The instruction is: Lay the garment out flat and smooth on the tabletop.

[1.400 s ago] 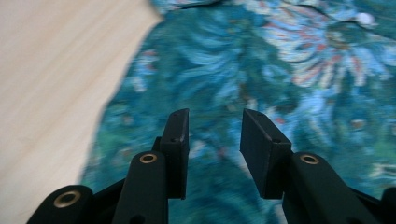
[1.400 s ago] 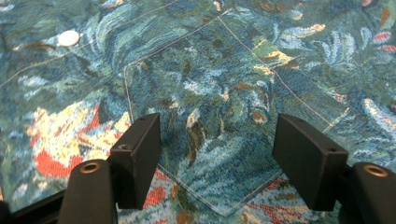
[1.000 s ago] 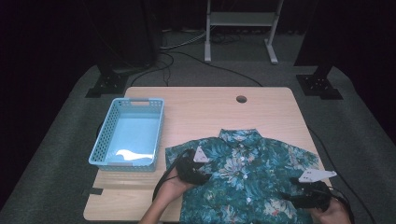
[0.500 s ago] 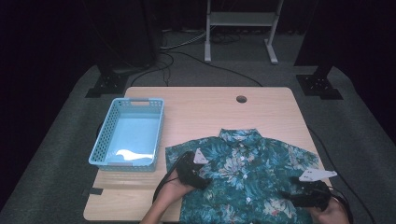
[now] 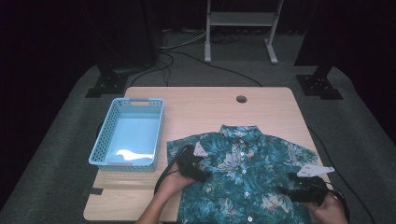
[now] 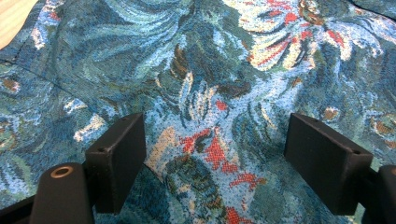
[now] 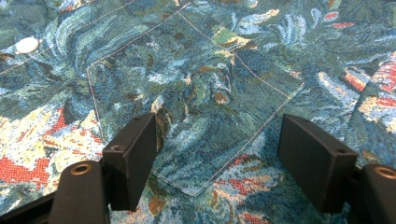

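the shirt [image 5: 243, 177] lies flat and face up on the near right part of the counter [image 5: 196, 107], its long axis running near to far, collar at the far end. the left gripper [image 5: 195, 164] sits over its left side, jaws just opened, cloth beneath unpinched. the right gripper [image 5: 299, 190] hovers at the chest pocket [image 7: 196, 102], jaws apart.
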The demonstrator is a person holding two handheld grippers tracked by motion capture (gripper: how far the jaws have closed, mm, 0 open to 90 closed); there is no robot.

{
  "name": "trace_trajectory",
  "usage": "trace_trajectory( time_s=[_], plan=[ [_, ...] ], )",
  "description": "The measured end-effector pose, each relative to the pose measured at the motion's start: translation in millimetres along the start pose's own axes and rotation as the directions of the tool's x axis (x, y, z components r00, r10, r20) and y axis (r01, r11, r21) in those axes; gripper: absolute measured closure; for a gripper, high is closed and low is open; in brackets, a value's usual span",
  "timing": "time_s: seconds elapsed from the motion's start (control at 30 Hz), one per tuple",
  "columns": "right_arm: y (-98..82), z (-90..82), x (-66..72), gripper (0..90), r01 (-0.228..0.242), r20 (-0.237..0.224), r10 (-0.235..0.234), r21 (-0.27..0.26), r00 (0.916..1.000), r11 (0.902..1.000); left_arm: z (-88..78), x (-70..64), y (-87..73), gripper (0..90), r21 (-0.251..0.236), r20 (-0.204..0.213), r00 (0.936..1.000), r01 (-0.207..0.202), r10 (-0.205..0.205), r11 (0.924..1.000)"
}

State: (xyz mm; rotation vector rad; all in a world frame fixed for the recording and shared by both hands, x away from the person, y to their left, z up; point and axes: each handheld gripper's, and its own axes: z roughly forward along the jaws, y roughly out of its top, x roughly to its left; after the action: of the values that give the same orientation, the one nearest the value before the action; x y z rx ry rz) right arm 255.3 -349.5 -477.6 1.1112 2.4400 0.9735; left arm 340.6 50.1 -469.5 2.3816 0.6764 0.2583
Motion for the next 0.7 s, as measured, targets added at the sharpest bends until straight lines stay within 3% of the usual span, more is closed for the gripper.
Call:
trace_trajectory(
  time_s=[0.4, 0.57, 0.7],
  plan=[
    [8.0, 10.0, -8.1, 27.2, -0.013, 0.014, 0.014, -0.024, 0.9998, 0.9996, 3.5, 15.0, 2.9, 20.1, -0.012, -0.002, 1.0, 0.004, -0.004, 0.9999],
    [13.8, 10.1, -7.4, 26.1, -0.016, 0.019, 0.015, 0.021, 0.9997, 0.9997, 0.2, 13.1, 2.3, 19.1, -0.012, 0.01, 0.999, 0.043, -0.043, 0.999],
    [18.5, 1.6, -0.7, 25.9, -0.009, 0.023, 0.009, 0.028, 0.9997, 0.9996, -6.8, 2.0, -0.2, 17.8, -0.018, 0.015, 0.9996, 0.025, -0.025, 0.9995]
  ],
)
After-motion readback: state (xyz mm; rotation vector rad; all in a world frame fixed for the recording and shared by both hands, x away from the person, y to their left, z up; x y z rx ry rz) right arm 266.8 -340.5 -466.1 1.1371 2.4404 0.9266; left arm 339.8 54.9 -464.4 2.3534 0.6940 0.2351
